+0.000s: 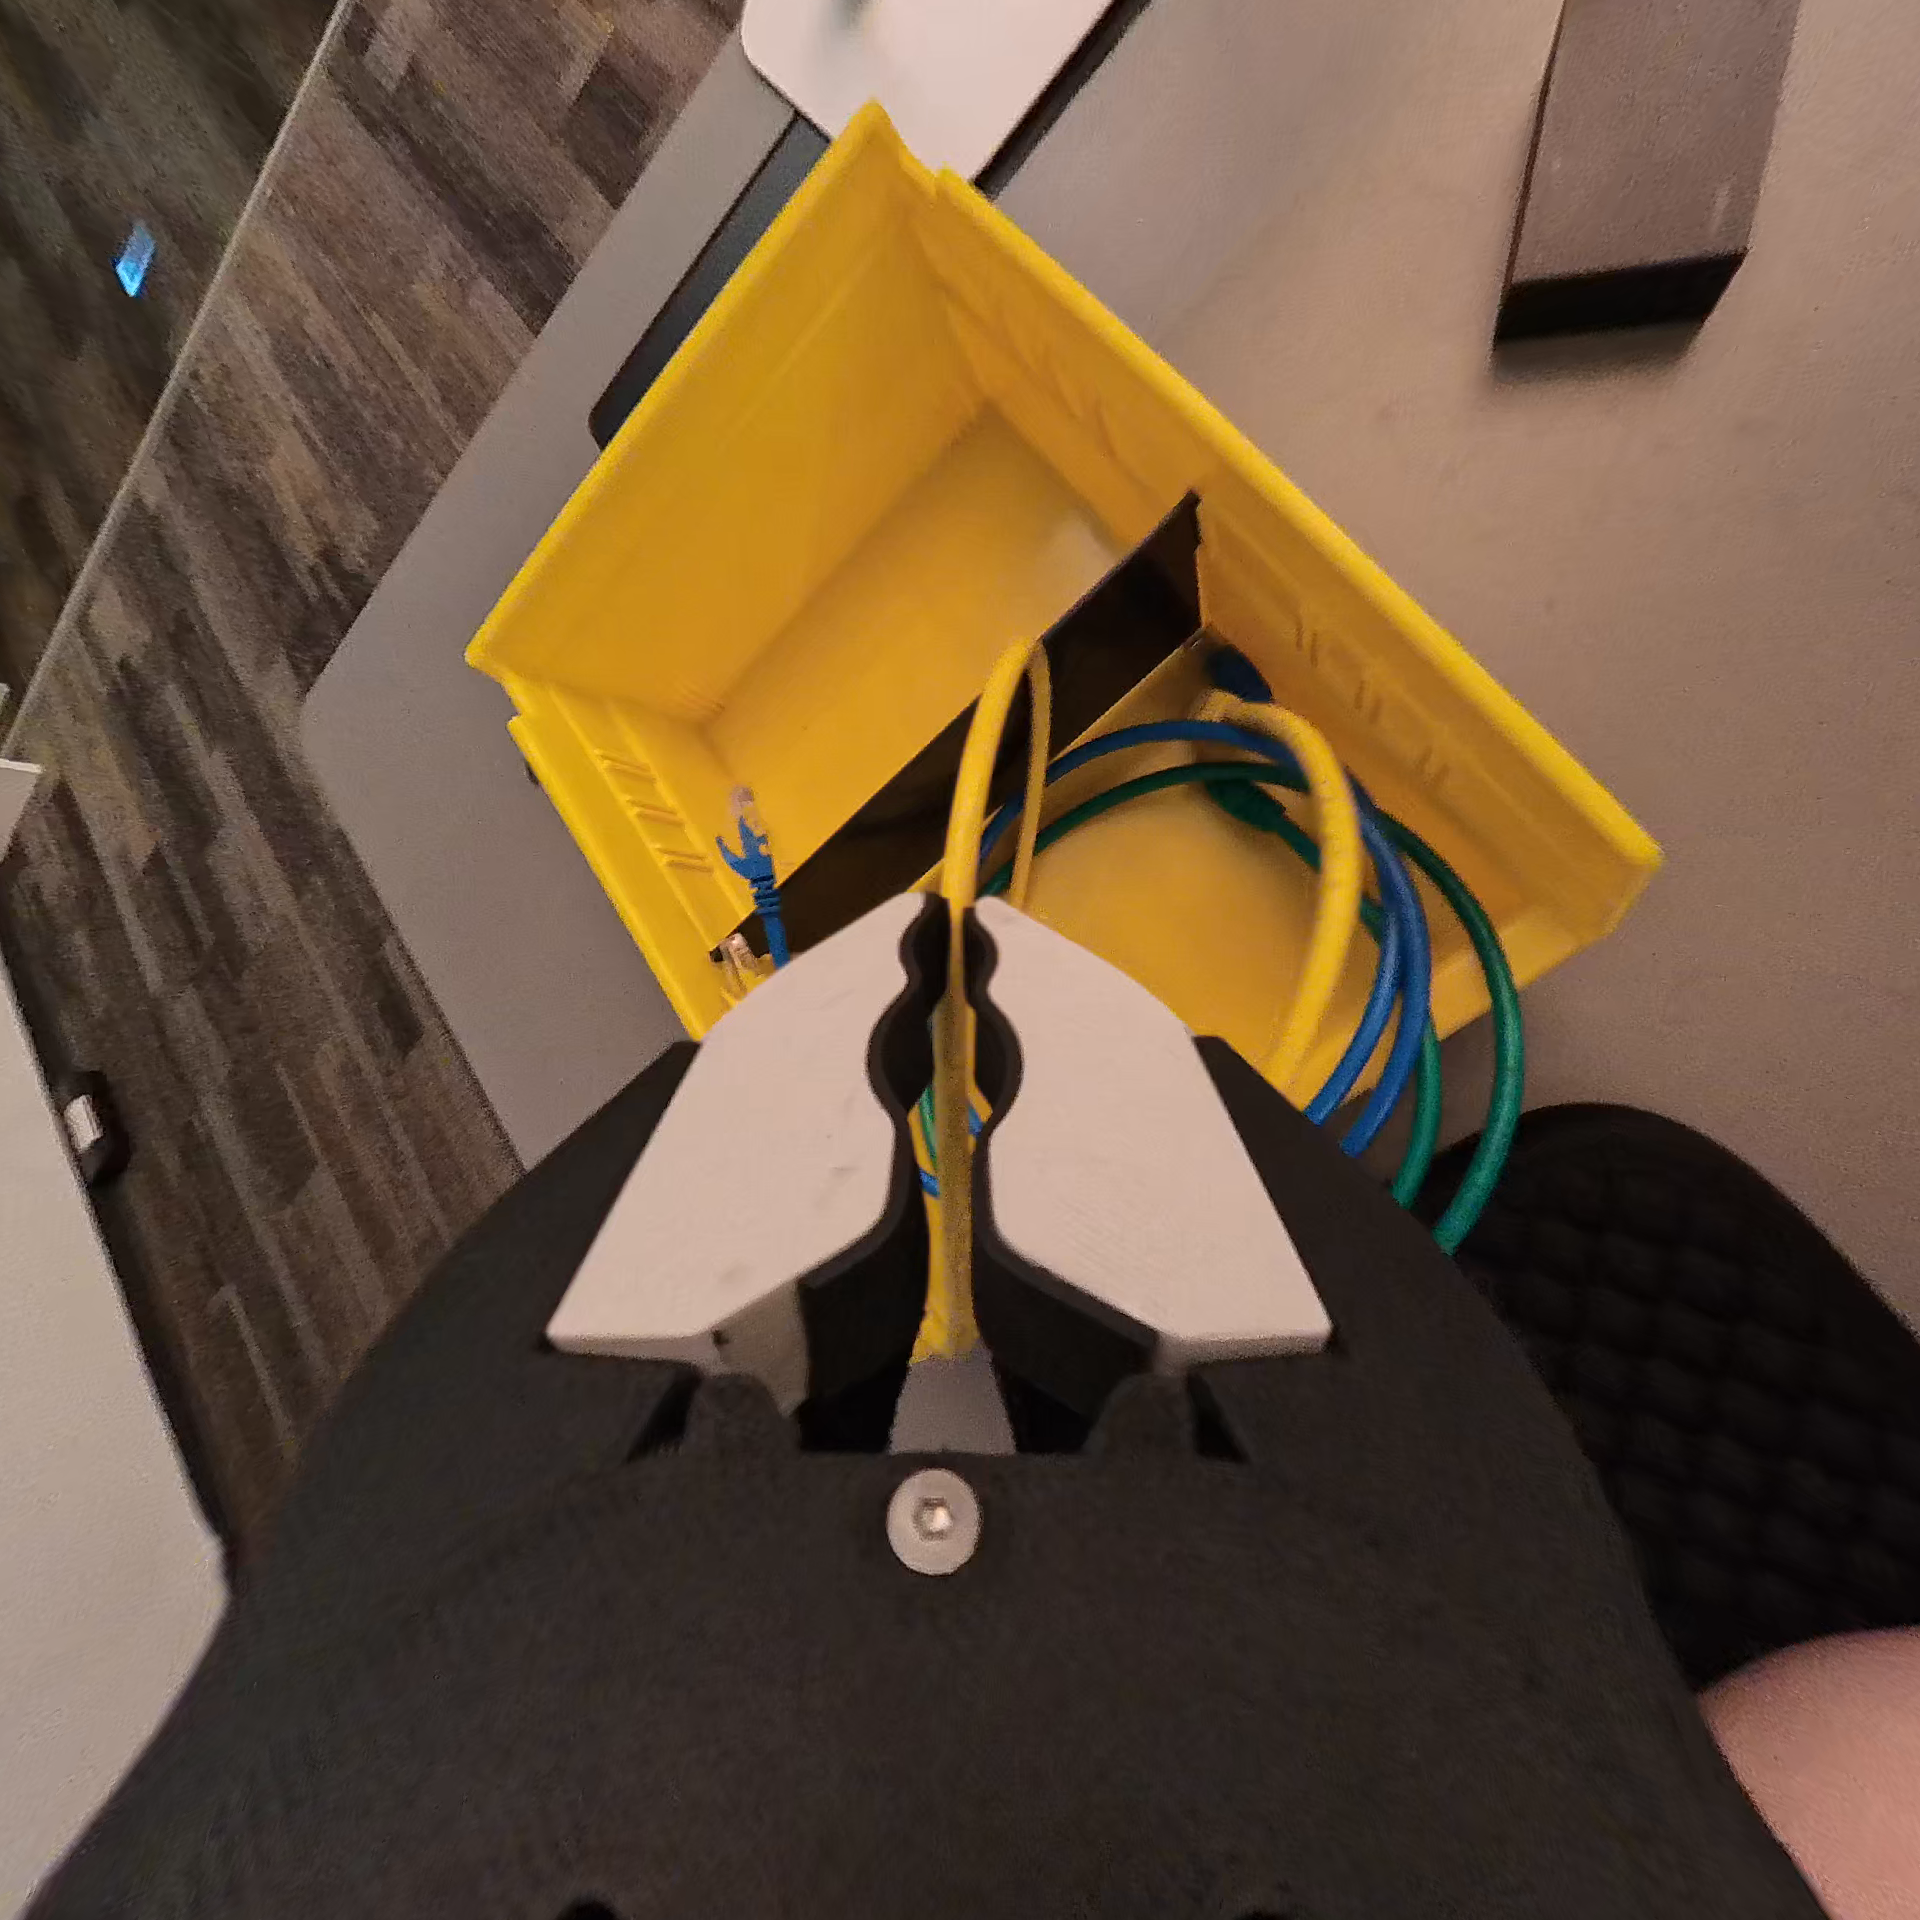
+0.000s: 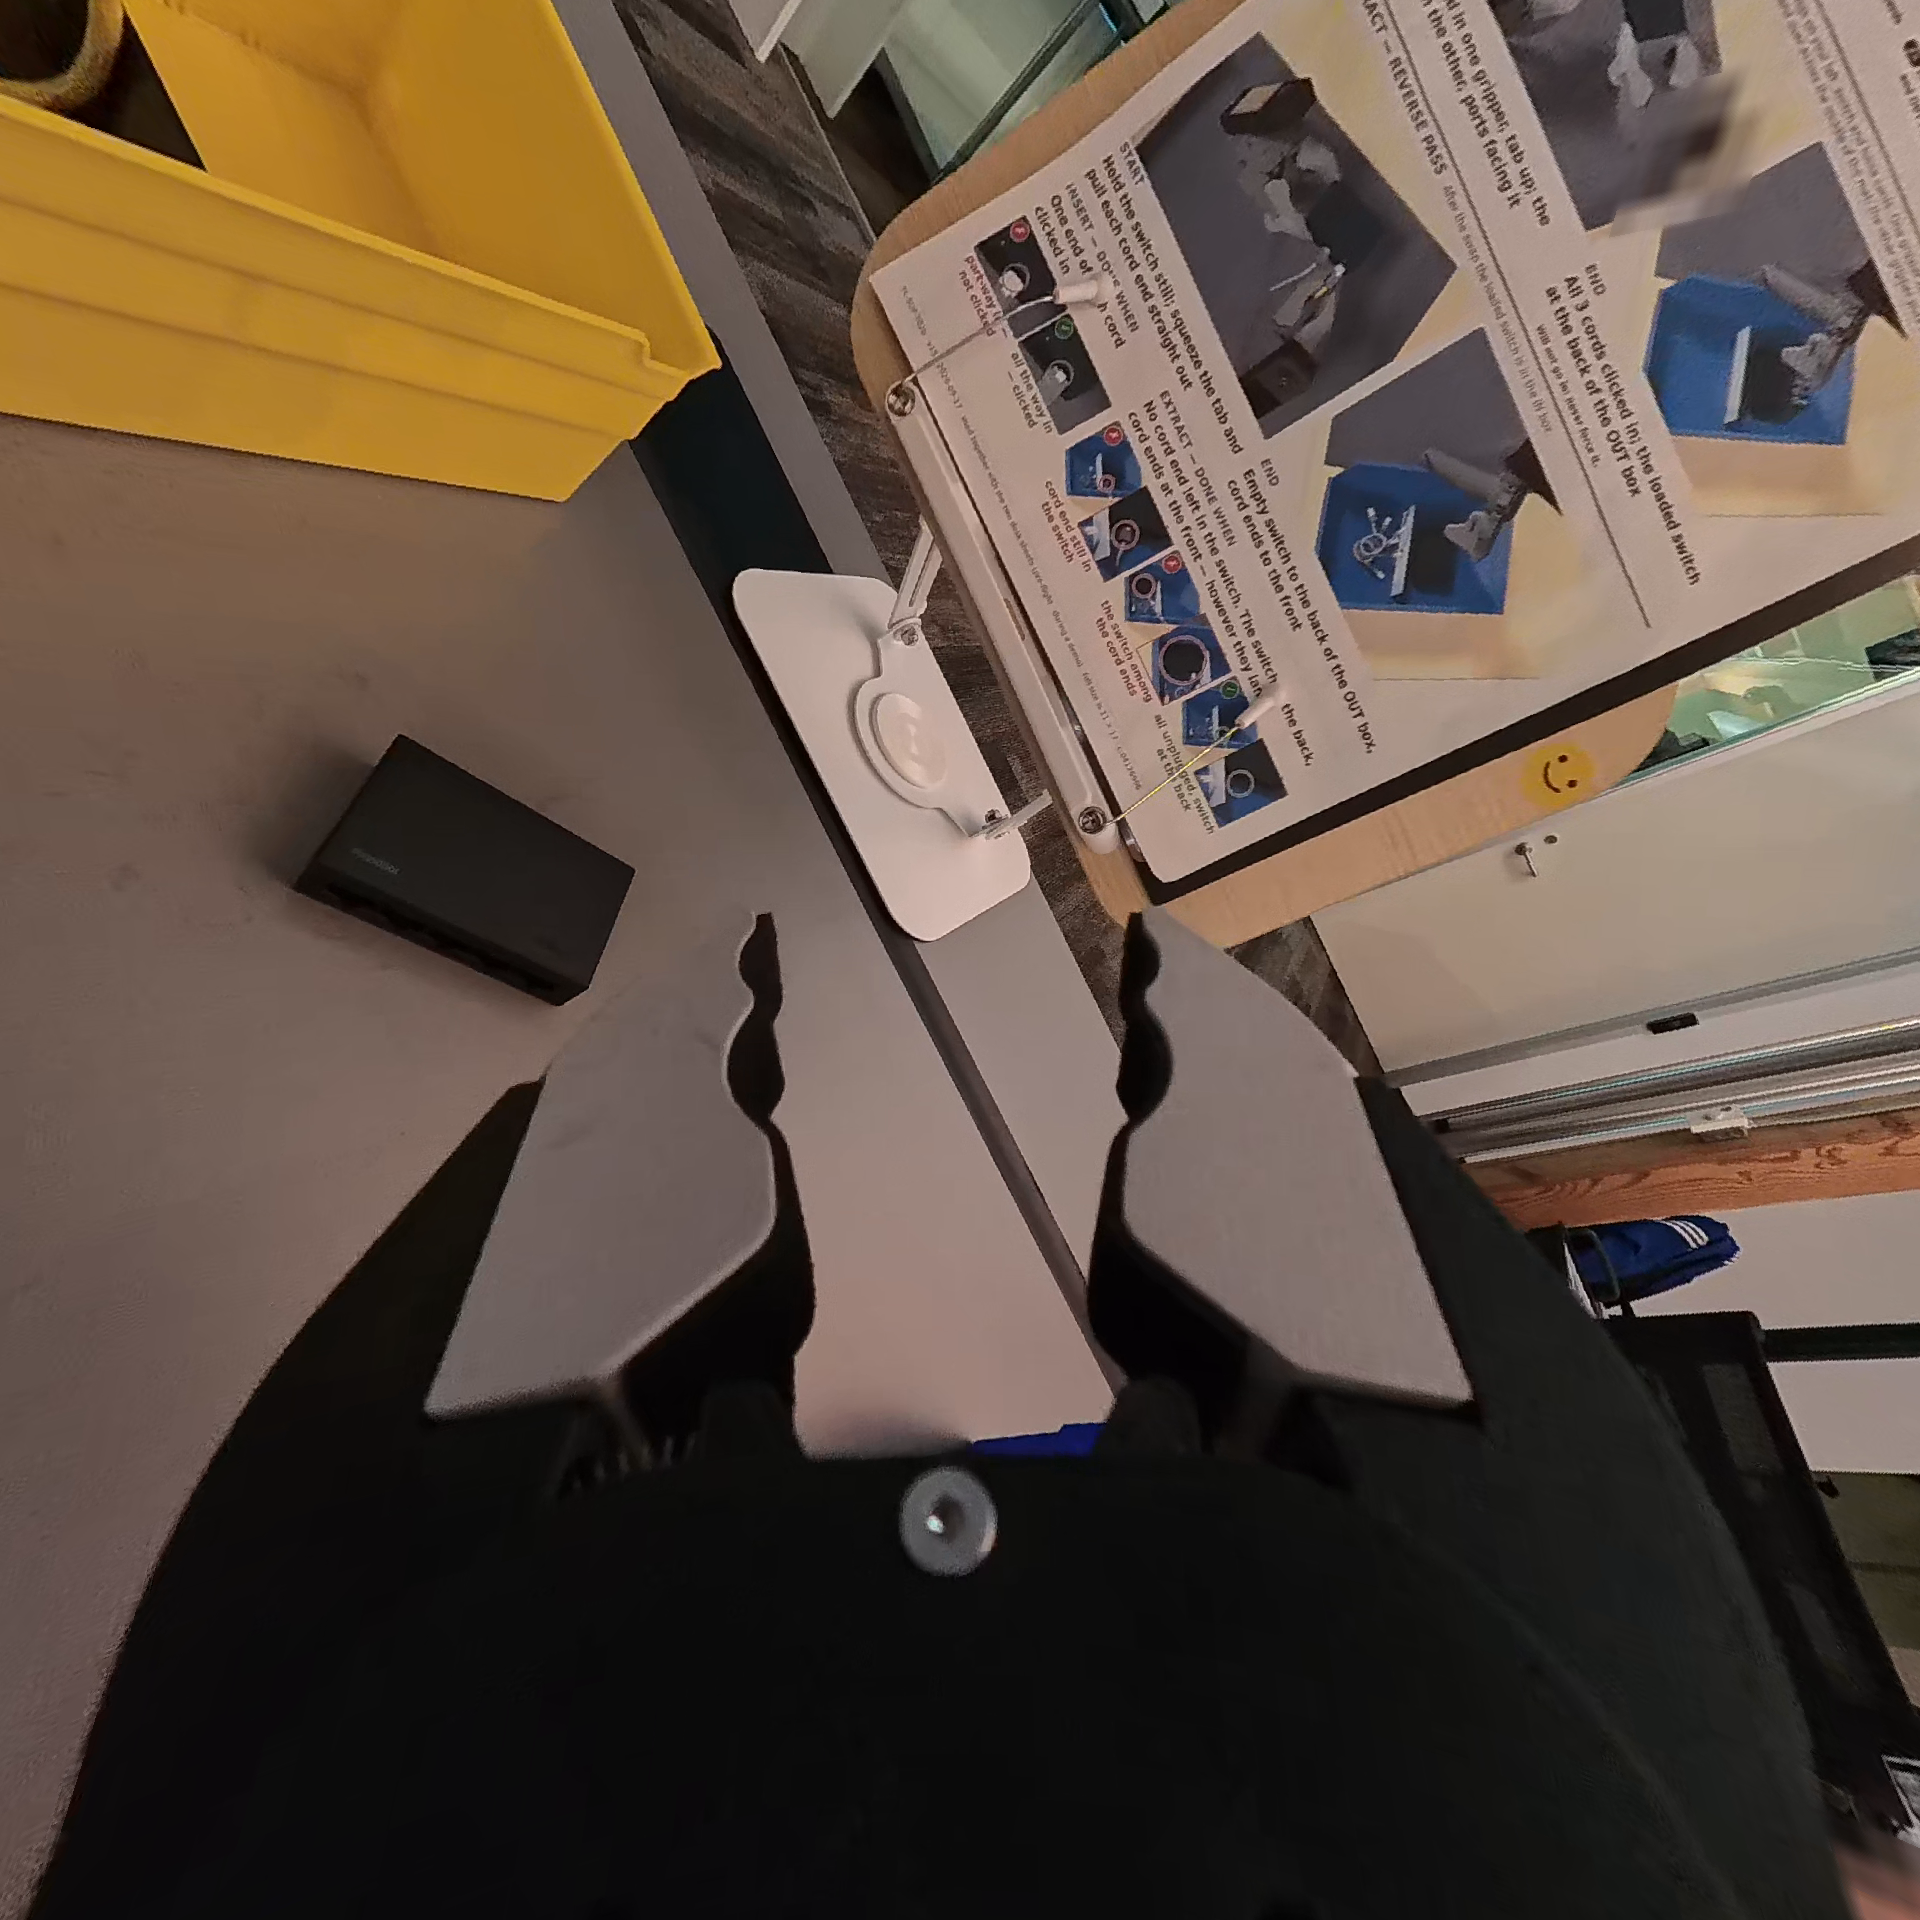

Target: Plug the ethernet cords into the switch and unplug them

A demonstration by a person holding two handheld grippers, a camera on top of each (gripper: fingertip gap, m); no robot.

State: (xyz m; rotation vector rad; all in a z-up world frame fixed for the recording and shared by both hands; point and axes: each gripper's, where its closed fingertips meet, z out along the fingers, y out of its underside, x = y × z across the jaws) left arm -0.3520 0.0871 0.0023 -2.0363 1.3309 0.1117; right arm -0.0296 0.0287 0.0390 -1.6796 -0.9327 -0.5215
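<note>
switch (image 1: 1662,156) cropped, yellow cord (image 1: 951,1195) end hidden

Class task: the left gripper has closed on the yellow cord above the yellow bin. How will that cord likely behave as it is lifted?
The yellow cord will probably flop: it already bends in loose loops beyond the left gripper. It may snag the blue cord and green cord, which curve alongside it. Likely light, being thin.

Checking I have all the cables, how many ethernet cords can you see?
3. The yellow cord is clamped in the left gripper; the blue cord and green cord loop over the yellow bin's near wall. More could be hidden behind the gripper.
</note>
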